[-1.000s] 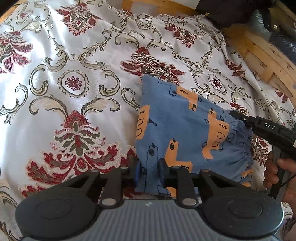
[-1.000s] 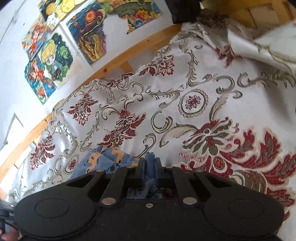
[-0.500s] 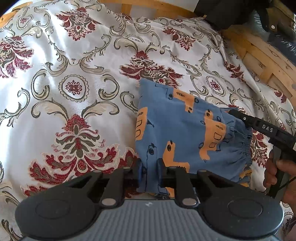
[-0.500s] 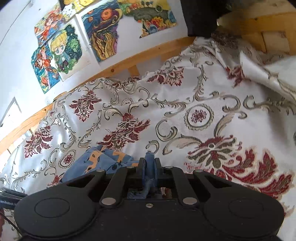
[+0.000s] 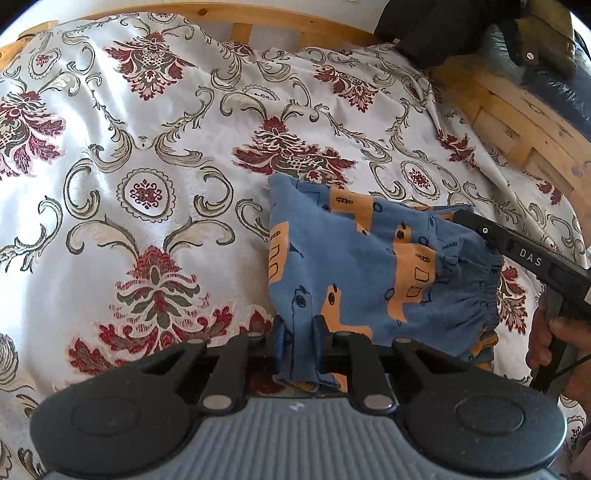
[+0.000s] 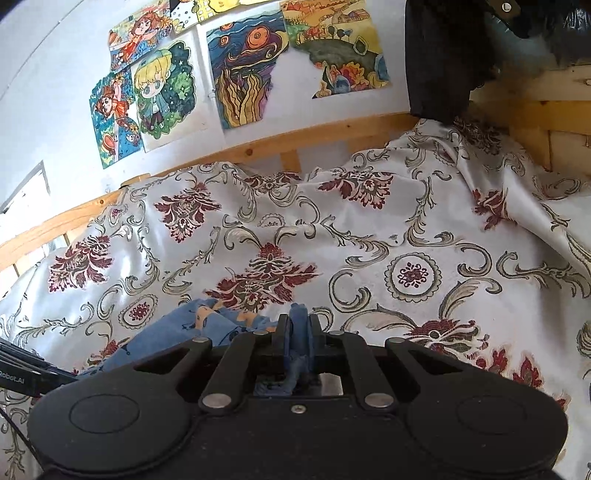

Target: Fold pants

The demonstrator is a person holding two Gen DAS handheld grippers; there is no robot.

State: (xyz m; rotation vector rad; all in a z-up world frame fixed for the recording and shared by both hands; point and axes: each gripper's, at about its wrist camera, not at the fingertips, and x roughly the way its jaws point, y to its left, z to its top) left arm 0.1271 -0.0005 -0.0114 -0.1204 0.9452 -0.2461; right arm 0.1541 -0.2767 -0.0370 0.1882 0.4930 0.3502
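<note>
Small blue pants with orange vehicle prints are held up off the patterned bedspread, folded, with the gathered elastic waistband at the right. My left gripper is shut on a bunched lower edge of the cloth. In the left wrist view the right gripper reaches in from the right and pinches the far upper corner, with a hand on its handle. The right wrist view shows my right gripper shut on a blue fold of the pants, which trail off to the lower left.
A wooden bed frame runs along the far side, with children's drawings on the wall above. Dark bags sit at the bed's far right corner beside wooden slats. The left gripper's body shows at the left edge.
Both grippers have risen with the pants, so more headboard and wall show. The cloth hangs a little higher and tauter between them. Both grips are unchanged.
</note>
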